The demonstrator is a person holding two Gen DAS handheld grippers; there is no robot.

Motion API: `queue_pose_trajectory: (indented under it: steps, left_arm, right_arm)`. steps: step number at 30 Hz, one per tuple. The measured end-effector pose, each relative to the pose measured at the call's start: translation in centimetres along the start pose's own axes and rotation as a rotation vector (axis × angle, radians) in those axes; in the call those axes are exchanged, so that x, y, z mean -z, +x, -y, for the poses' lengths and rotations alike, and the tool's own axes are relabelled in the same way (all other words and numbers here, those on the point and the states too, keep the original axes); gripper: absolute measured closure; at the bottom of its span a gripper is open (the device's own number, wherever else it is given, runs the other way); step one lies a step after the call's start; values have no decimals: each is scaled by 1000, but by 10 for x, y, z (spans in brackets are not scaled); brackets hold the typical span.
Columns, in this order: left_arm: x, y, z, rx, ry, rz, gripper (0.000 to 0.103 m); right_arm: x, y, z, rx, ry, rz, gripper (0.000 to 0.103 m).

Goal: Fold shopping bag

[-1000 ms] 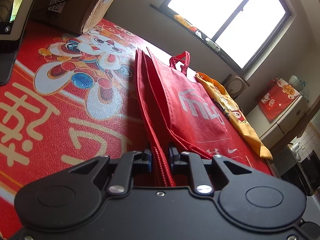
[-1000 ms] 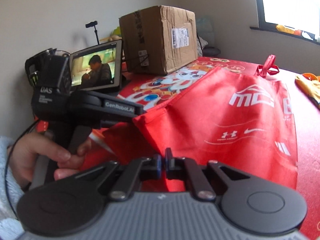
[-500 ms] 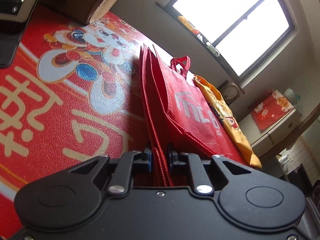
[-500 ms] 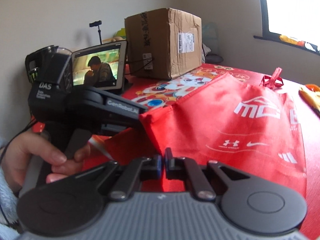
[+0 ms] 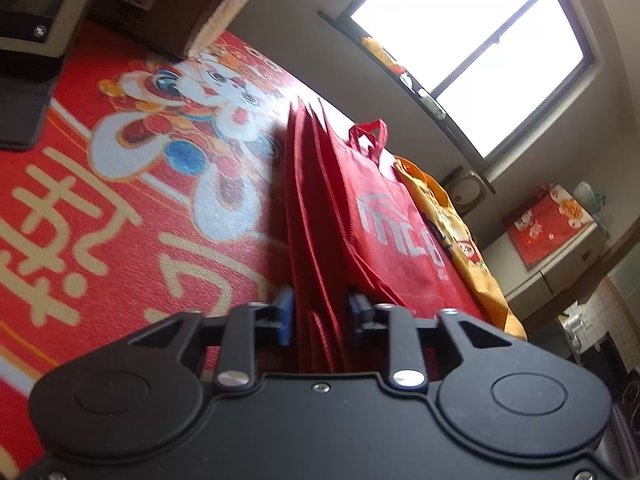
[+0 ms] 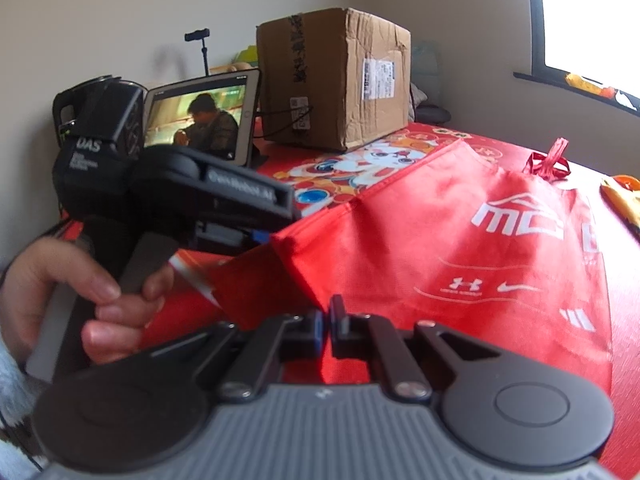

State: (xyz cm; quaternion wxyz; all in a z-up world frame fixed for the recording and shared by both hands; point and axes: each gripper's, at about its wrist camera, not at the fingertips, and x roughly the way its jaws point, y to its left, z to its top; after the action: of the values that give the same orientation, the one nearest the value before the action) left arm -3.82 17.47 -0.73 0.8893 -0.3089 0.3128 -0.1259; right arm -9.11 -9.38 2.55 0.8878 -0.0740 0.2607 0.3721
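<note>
Left gripper (image 5: 320, 314) opening around red "MCB" bag (image 6: 500, 248) edge; right gripper (image 6: 326, 326) clamped on it.

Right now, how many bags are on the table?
2. The red bag lies in the middle of the red tablecloth, its near edge between both sets of jaws. The yellow bag lies flat just beyond it, toward the window. Others may be out of view.

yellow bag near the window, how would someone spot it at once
Start at the bright window and drop to the red printed table mat. The yellow fabric bag lies flat there beside the red non-woven shopping bag, on its window side; it is the only yellow bag.
</note>
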Motion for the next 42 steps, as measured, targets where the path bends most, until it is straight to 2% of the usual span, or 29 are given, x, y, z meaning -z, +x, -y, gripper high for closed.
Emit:
queue_pose_trajectory:
  steps: [1,2,3,9,14,23,26,33,36,42]
  left_arm:
    - [-2,-4,0,-22,1,15,39]
    - [-5,-11,1,-61,6,39,23]
    - [-7,-17,2,-86,12,58,16]
    - [-11,-34,7,-75,36,83,14]
    - [-5,-28,17,-71,89,46,14]
    - [-8,-22,10,-79,79,50,14]
    - [-7,-20,10,-93,88,48,14]
    - [-7,-16,0,-76,33,34,14]
    - [-7,-16,2,-70,37,31,14]
    - [-4,-13,5,-57,55,19,14]
  right_arm:
    - [0,0,-1,1,-10,-2,97]
    - [0,0,-2,5,-23,-3,97]
    - [0,0,-4,10,-42,-6,97]
    - [0,5,-14,29,-127,-36,97]
    - [2,8,-28,59,-278,-48,96]
    - [4,10,-41,66,-482,-69,94]
    - [3,9,-42,62,-517,-63,96]
    - [9,1,-52,100,-630,-8,98]
    - [14,0,-54,96,-673,-20,98]
    - [15,3,-58,95,-682,-10,98]
